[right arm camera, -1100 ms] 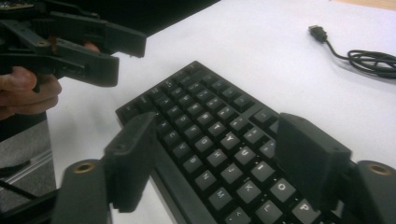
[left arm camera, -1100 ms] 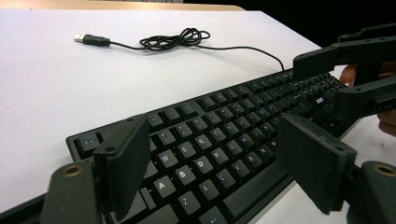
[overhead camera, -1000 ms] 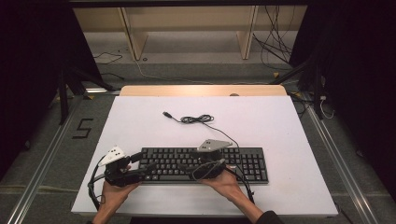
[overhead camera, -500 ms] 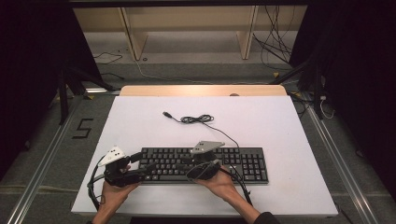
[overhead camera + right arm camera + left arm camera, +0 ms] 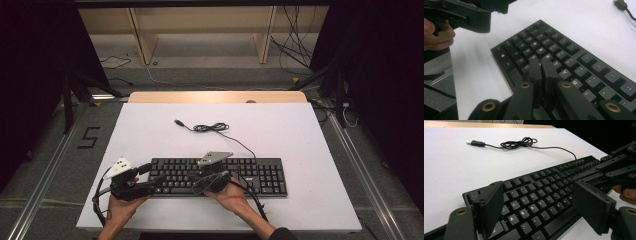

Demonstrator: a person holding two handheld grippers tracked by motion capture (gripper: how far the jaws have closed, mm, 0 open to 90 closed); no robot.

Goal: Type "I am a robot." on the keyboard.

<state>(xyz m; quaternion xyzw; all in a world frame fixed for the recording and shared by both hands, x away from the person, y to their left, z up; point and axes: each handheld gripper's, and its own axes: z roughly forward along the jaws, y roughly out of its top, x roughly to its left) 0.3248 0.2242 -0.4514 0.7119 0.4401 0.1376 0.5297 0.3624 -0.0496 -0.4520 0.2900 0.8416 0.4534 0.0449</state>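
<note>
1. The black keyboard lay flat near the table's front edge, its cable coiled behind.
2. The left gripper hovered at its left end, jaws apart.
3. The right gripper, jaws just closed together on nothing, pointed at the middle keys.
4. The keyboard looked rigid and light; it is best gripped by its edges, since the keys would give.

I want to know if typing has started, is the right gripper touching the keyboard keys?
Cannot tell. In the right gripper view the right gripper, jaws together, sits over the middle letter keys of the keyboard, but neither contact nor gap shows plainly.
</note>
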